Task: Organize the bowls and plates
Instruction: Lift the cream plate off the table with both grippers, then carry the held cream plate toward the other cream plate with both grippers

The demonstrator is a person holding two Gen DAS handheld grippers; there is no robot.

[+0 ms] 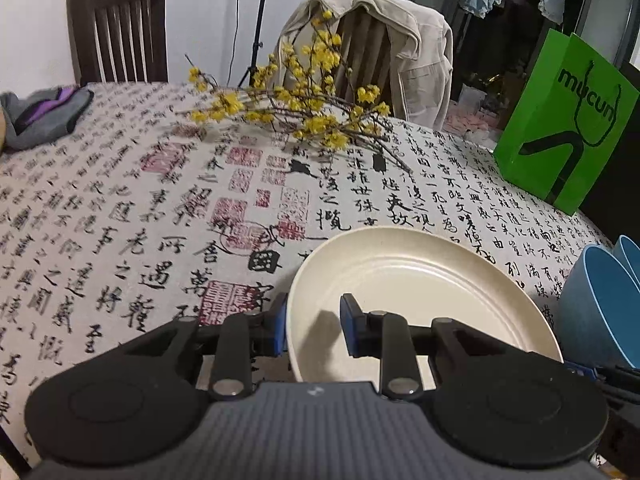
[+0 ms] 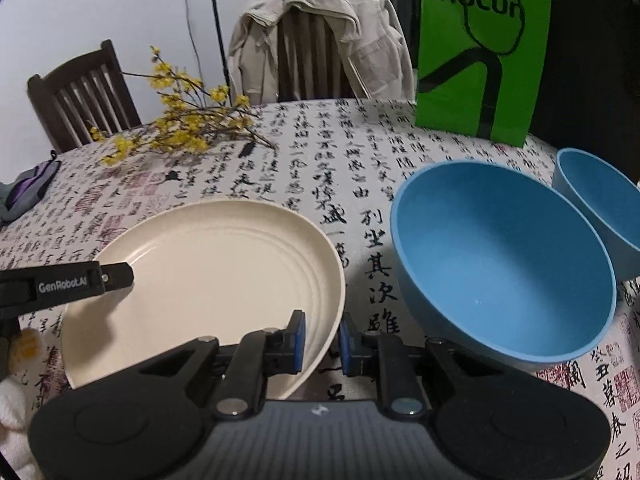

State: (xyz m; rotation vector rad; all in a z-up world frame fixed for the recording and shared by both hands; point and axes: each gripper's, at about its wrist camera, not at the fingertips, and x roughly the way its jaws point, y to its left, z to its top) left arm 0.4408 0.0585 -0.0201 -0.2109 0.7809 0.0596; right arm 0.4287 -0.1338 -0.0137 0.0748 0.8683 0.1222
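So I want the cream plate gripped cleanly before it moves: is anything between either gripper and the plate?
Nothing visible. The left gripper and the right gripper each straddle the cream plate's rim directly. The blue bowl sits apart, to the right.

The second blue bowl (image 2: pixel 600 208) is cut off by the right frame edge. The plate's (image 2: pixel 208 280) near rim is hidden behind the right tongs (image 2: pixel 322 346). The table (image 2: pixel 340 168) text is illegible.

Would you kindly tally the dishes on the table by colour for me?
Cream: 1, the plate
Blue: 2, the large bowl and a second bowl beside it, partly cut off by the frame edge
Total: 3
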